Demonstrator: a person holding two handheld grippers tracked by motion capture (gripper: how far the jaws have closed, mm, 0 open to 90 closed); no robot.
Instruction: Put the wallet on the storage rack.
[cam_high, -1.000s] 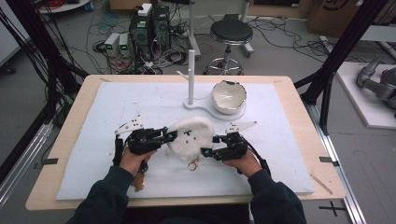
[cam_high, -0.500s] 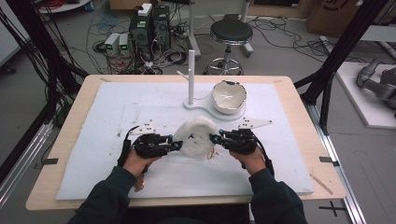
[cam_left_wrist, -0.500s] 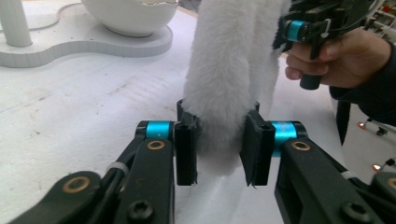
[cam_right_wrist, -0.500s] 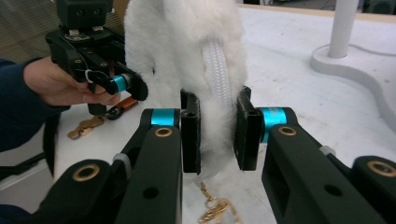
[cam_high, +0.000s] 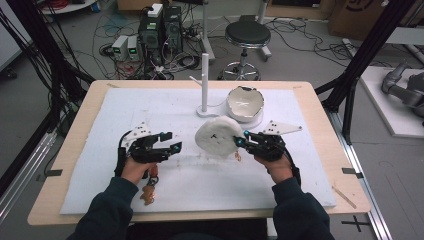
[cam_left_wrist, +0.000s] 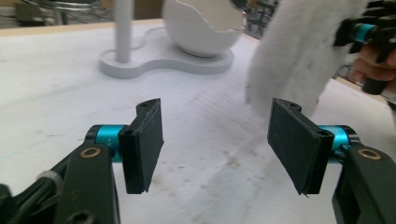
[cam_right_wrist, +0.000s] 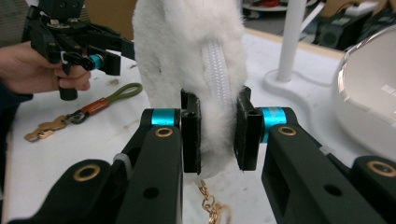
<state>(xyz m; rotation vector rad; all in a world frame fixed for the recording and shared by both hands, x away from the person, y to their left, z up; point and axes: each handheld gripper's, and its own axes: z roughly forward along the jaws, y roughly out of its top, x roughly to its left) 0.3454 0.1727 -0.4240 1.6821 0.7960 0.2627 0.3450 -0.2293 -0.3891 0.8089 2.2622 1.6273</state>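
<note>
White mat (cam_high: 150, 107), R gripper (cam_high: 241, 141) clamps pouch (cam_high: 218, 136) (fluffy)

White stand (cam_high: 204, 80) with egg-shaped bowl (cam_high: 244, 103) at table's (cam_high: 320, 115) far side; keyring (cam_high: 149, 189) near front.

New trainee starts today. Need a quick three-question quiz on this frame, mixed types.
1. True or false: the right gripper is shut on the white fluffy pouch.
2. What lies between the left gripper jaws? A) the pouch B) nothing C) the keyring
3. What stands beside the white post on the stand?

Key: 1 true. 2 B; its jaws have just opened. 3 The egg-shaped white bowl.
</note>
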